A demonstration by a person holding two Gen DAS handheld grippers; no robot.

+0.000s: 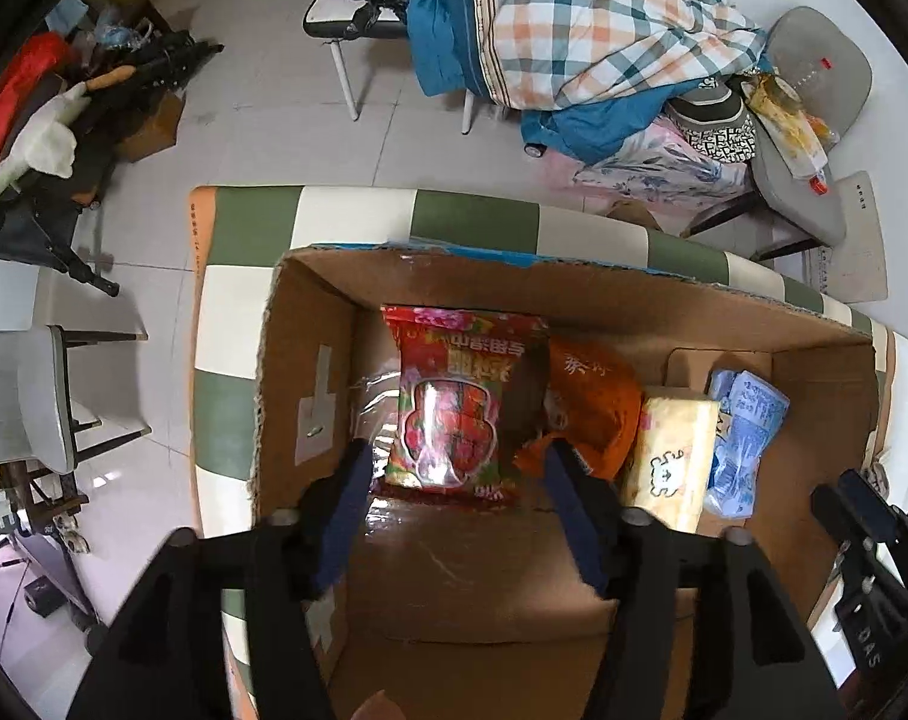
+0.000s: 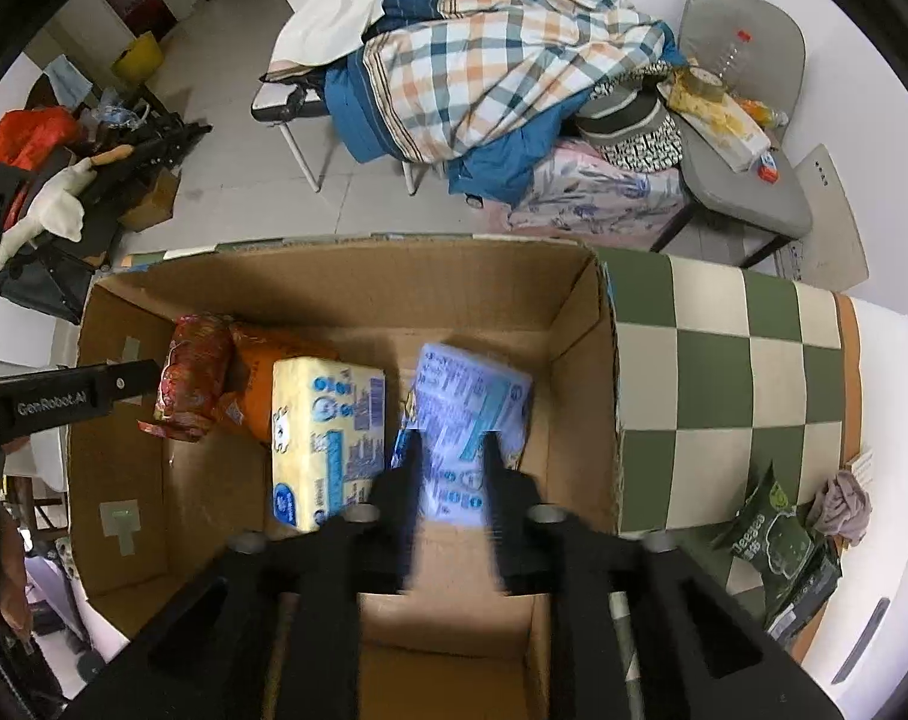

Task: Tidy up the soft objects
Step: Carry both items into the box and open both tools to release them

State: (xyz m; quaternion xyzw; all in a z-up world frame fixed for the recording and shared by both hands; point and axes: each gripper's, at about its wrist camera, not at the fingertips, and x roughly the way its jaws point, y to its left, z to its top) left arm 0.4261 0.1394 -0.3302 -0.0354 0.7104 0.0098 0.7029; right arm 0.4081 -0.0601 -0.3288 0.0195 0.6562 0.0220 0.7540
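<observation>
1. A cardboard box stands open on a counter covered in green and cream checks; four soft packs lie in a row along its floor.
2. At one end lies a red snack bag, flat, printed face up; just beside it an orange bag, partly tucked behind the red one.
3. Next comes a pale yellow tissue pack, touching the orange bag; then a light blue tissue pack, tilted, nearest the box's other end.
4. The left gripper points down into the box over the near edge of the red snack bag; its fingers stand apart, one on each side of the bag, not pressing it.
5. The right gripper points down over the light blue tissue pack; its fingers are parted a little, the pack showing in the gap; they are blurred, and no squeeze on the pack can be seen.
6. On the counter outside the box, well apart from it, lie a dark green pouch and a small crumpled grey cloth.
7. Beyond the counter, on the tiled floor, a plaid quilt is heaped over a bench, beside a grey chair holding clutter.
</observation>
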